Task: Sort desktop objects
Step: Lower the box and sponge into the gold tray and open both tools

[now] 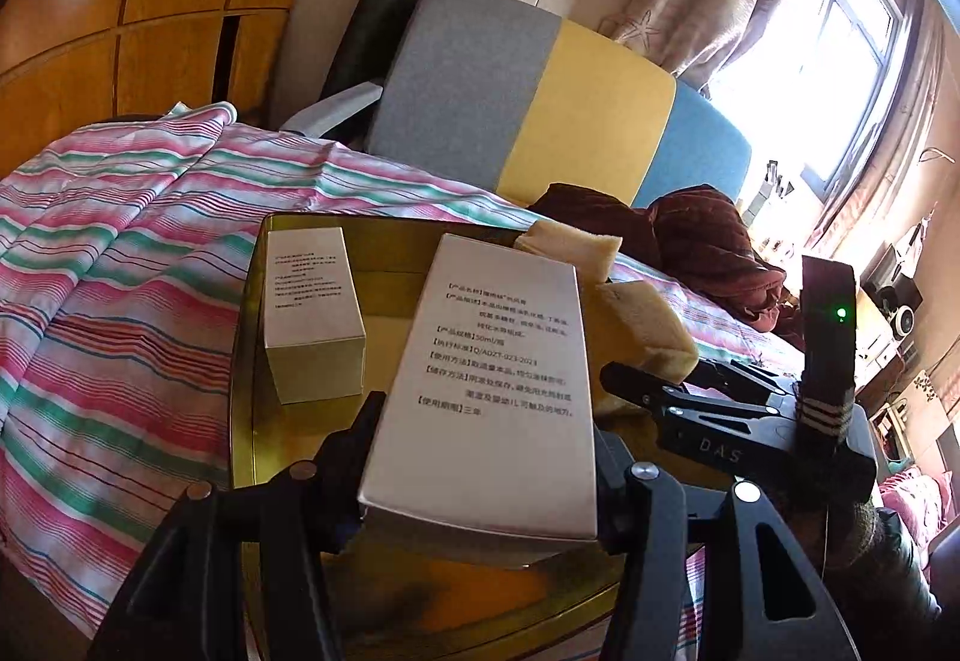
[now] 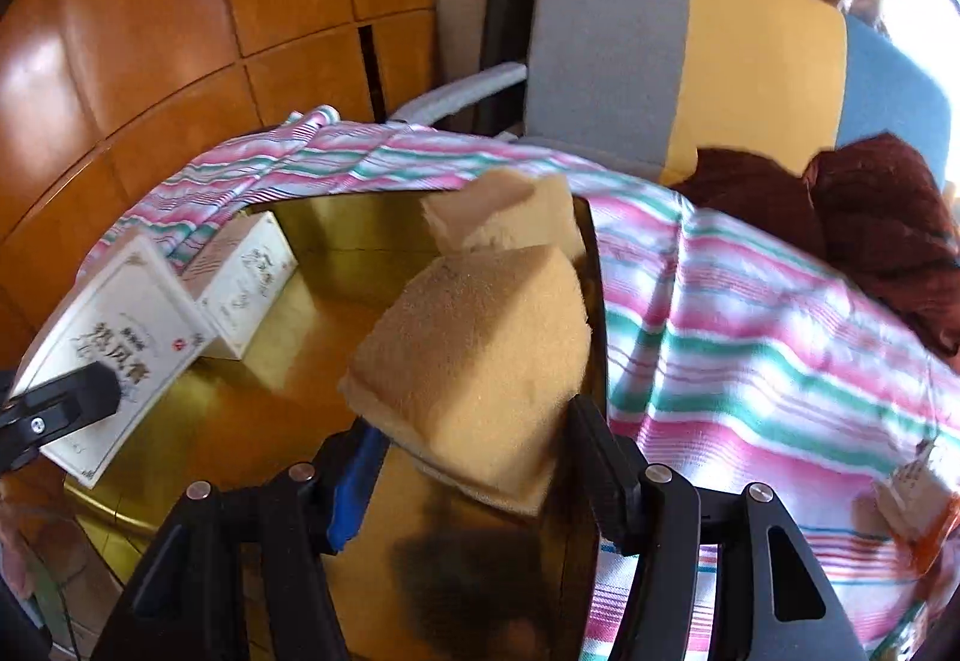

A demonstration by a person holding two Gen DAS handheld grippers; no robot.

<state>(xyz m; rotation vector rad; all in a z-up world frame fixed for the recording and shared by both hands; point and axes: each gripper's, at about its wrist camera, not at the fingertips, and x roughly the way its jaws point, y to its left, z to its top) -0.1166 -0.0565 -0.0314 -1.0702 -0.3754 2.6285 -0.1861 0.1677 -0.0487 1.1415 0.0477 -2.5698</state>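
Observation:
My left gripper (image 1: 487, 430) is shut on a white printed box (image 1: 486, 361), held over a gold tray (image 1: 243, 391). A second, smaller white box (image 1: 312, 307) stands in the tray's far left corner. My right gripper (image 2: 474, 421) is shut on a tan sponge (image 2: 474, 337) above the tray's (image 2: 240, 421) right side. Another sponge (image 2: 498, 214) leans at the tray's far right corner. In the right wrist view the held box (image 2: 120, 337) and the smaller box (image 2: 246, 277) are at the left. The right gripper (image 1: 660, 370) with its sponge (image 1: 648, 325) shows beside the left one.
The tray lies on a pink, green and white striped sheet (image 1: 120, 271). A grey, yellow and blue headboard (image 1: 540, 102) and a maroon garment (image 1: 702, 229) are behind it. Wooden cabinets (image 2: 150, 30) stand to the left. A small orange-white packet (image 2: 918, 499) lies on the sheet at right.

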